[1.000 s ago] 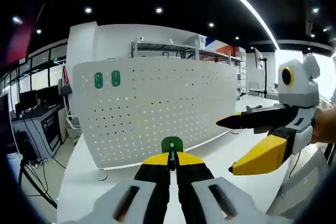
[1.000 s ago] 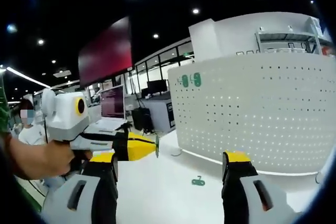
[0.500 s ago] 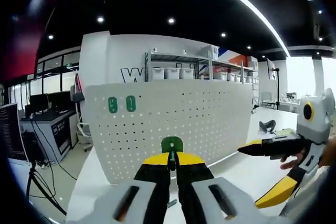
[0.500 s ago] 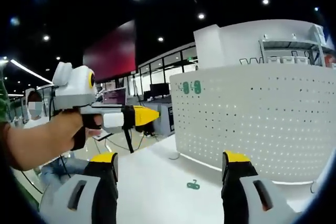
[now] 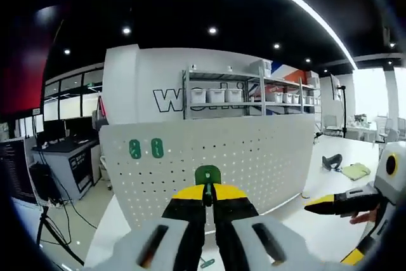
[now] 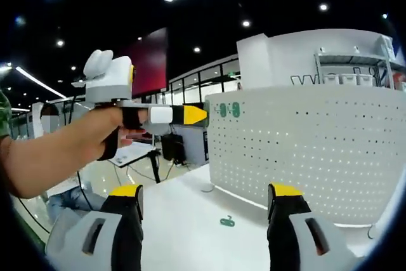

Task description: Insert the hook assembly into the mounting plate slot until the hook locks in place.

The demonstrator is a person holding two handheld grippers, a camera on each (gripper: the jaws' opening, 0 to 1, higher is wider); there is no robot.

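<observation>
- While pinching the green hook assembly (image 5: 207,175) between the pressed-together jaws of the left gripper (image 5: 207,190), climbs over the last second from low on the white mounting plate (image 5: 254,157) toward its upper rows of holes.
- From the side, in the right gripper view, rises from near table height to the level of the two mounted hooks (image 6: 229,110). Brings the yellow tip of the left gripper (image 6: 200,115) just beside the plate's upper left corner, though contact cannot be told.
- Suggests that carrying is nearly done and that lining up with a slot comes next. Nothing seated or locked yet, judging by the hook assembly's place out in front of the plate.
- Meanwhile sinks, in the left gripper view, toward the lower right edge: the right gripper (image 5: 330,233), spread wide and holding nothing. Same spread, empty jaws on the right gripper (image 6: 206,198) in its own view.
- In the left gripper view, gives the held hook assembly head-on against the holes, but hides the gap to the plate.
- In the right gripper view, gives the height against the two mounted hooks, plus a spare green hook (image 6: 226,221) lying on the white table (image 6: 184,220) below. Leaves the held hook assembly too small to make out there.
</observation>
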